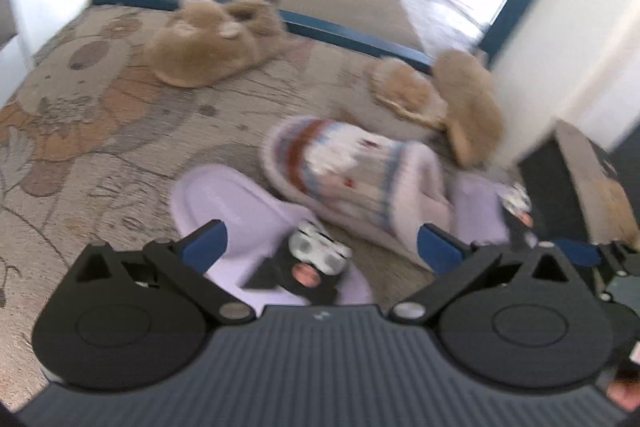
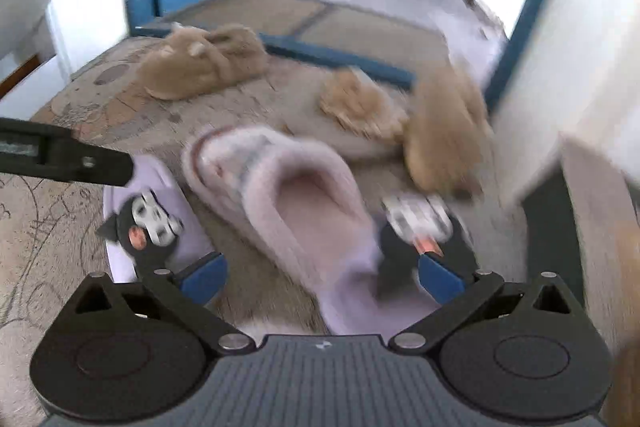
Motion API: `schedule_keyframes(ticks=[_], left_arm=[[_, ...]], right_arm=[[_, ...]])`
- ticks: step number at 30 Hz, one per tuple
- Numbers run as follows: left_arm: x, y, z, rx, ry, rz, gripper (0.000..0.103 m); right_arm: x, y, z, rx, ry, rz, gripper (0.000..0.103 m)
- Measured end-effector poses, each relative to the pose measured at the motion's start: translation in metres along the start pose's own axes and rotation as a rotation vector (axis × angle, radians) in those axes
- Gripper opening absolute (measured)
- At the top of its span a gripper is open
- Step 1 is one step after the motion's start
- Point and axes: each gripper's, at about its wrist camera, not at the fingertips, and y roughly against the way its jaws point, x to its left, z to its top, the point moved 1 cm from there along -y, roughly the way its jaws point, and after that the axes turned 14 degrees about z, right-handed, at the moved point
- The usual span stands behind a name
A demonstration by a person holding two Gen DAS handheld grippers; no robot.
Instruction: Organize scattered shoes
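Your left tool (image 1: 320, 247) hangs spread wide above the rug (image 1: 80, 131), nothing pinched; a lilac slide (image 1: 224, 203) with a black cat charm (image 1: 308, 263) lies between its blue pads (image 1: 208, 239) without touching them. Far left on the rug, near its back edge by the blue doorsill (image 1: 352, 35), sits a tan fuzzy pair (image 1: 212, 39). In the middle lies a striped knit slipper (image 1: 352, 179), resting over the second lilac slide (image 1: 476, 211). Toward the right edge, by the white wall (image 1: 560, 47), two more tan slippers (image 1: 440, 99) lie tumbled, one tipped on its side. Your right tool (image 2: 322, 275) is also spread wide and holds nothing; below it lie the knit slipper's open mouth (image 2: 308, 215) and the second slide's charm (image 2: 420, 223).
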Motion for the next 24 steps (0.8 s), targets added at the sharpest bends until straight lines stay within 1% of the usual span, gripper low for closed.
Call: schedule_keyframes(ticks=[2,4,5,7,9,11,12,16,18,20,21,22,23,24], left_arm=[[-0.019,0.010,-0.011,0.013,-0.081,-0.058,0.103],[-0.034,0.020,-0.021,0.011,-0.161,-0.085,0.103],[-0.041,0.025,-0.025,0.005,-0.203,-0.086,0.103],[-0.058,0.040,-0.029,-0.026,-0.322,-0.070,0.103],[-0.062,0.050,-0.025,-0.042,-0.375,-0.051,0.103],[-0.061,0.073,-0.013,-0.086,-0.429,-0.014,0.103],[-0.059,0.082,-0.007,-0.107,-0.441,-0.003,0.103],[-0.036,0.123,0.013,-0.177,-0.447,0.063,0.103],[-0.028,0.132,0.016,-0.177,-0.435,0.082,0.103],[-0.010,0.144,0.010,-0.169,-0.412,0.110,0.103],[-0.007,0.145,0.005,-0.166,-0.416,0.127,0.103],[-0.004,0.146,0.000,-0.163,-0.421,0.144,0.103],[-0.001,0.147,-0.004,-0.159,-0.425,0.160,0.103],[0.001,0.147,-0.008,-0.154,-0.428,0.170,0.103]], right_arm=[[-0.010,0.013,-0.013,0.025,-0.021,0.009,0.103],[-0.014,0.031,-0.025,0.032,-0.001,-0.015,0.103],[-0.016,0.040,-0.030,0.034,0.010,-0.028,0.103],[-0.013,0.058,-0.039,0.019,0.029,-0.062,0.103],[-0.015,0.068,-0.042,0.016,0.019,-0.072,0.103],[-0.017,0.082,-0.043,0.026,0.000,-0.057,0.103],[-0.017,0.086,-0.044,0.034,-0.003,-0.048,0.103],[-0.014,0.090,-0.059,0.108,-0.001,0.047,0.103],[-0.014,0.089,-0.069,0.143,-0.014,0.084,0.103],[-0.016,0.088,-0.080,0.164,-0.035,0.111,0.102],[-0.016,0.087,-0.086,0.174,-0.048,0.125,0.100],[-0.017,0.085,-0.091,0.189,-0.057,0.145,0.091],[-0.015,0.083,-0.097,0.212,-0.054,0.164,0.086],[-0.014,0.081,-0.104,0.237,-0.051,0.182,0.078]])
